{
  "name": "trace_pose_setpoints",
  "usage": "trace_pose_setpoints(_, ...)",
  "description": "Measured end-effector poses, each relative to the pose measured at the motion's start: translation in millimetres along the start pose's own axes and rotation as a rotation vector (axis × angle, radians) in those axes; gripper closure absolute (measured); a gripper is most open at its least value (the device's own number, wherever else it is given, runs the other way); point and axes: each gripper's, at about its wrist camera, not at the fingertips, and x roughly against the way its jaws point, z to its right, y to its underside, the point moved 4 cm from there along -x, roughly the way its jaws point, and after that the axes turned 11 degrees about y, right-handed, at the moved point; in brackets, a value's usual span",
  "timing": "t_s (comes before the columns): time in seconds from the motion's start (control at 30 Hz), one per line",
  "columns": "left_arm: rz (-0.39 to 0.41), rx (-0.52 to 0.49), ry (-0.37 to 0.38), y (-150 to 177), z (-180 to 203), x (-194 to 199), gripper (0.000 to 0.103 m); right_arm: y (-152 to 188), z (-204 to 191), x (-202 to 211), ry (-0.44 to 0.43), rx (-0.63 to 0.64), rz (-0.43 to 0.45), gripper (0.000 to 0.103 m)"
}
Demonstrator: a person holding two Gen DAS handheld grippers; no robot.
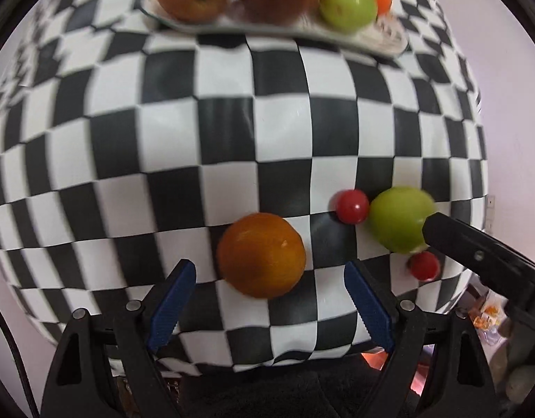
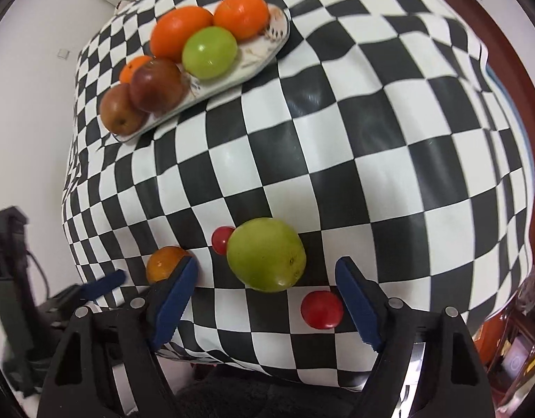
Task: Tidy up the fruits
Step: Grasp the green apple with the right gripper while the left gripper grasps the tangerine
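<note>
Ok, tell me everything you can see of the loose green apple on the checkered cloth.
The green apple is round, smooth and yellowish green, with small brown specks low on its skin. It sits on the checkered cloth, apart from the plate. A small red fruit touches one side. It lies ahead of the right gripper, whose open jaws do not touch it.

We see both views evenly and brightly lit, with soft, faint shadows under the fruit. Small white glints sit on the checkered cloth [image 2: 337,160] and on the green apple [image 2: 266,254]. Strong fisheye bending bulges the squares at the centre and squeezes them toward the dark round border. The left wrist view is smeared with motion blur, most at the plate [image 1: 378,40] up top and the orange [image 1: 261,254]. The right wrist view is sharper, blurring at its left edge.
</note>
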Motion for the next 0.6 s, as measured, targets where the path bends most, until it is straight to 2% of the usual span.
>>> trace_pose_setpoints(0.03,-0.001,0.003,-0.008,0,0,-5,0.017,-3,-1,-1,0.0,-0.001,-0.005,0.02)
trace_pose_setpoints(0.1,0.004,0.006,-0.023,0,-2,-11,0.048,-3,-4,-9,0.0,0.006,-0.022,0.02)
trace_pose_setpoints(0.17,0.015,0.011,-0.016,3,-4,-9,0.049,-5,-7,-16,0.003,0.012,-0.033,0.019)
trace_pose_setpoints(0.27,0.057,0.004,-0.075,6,-14,5,0.049,-5,-11,-25,0.003,0.021,-0.048,0.023)
trace_pose_setpoints(0.33,0.073,0.027,-0.087,6,-23,12,0.049,-5,-13,-31,0.002,0.031,-0.053,0.028)
trace_pose_setpoints(0.4,0.081,0.043,-0.097,5,-31,16,0.049,-5,-15,-38,0.014,0.051,-0.059,0.039)
trace_pose_setpoints(0.6,0.091,0.076,-0.095,5,-35,16,0.049,-2,-13,-34,0.038,0.087,-0.045,0.04)
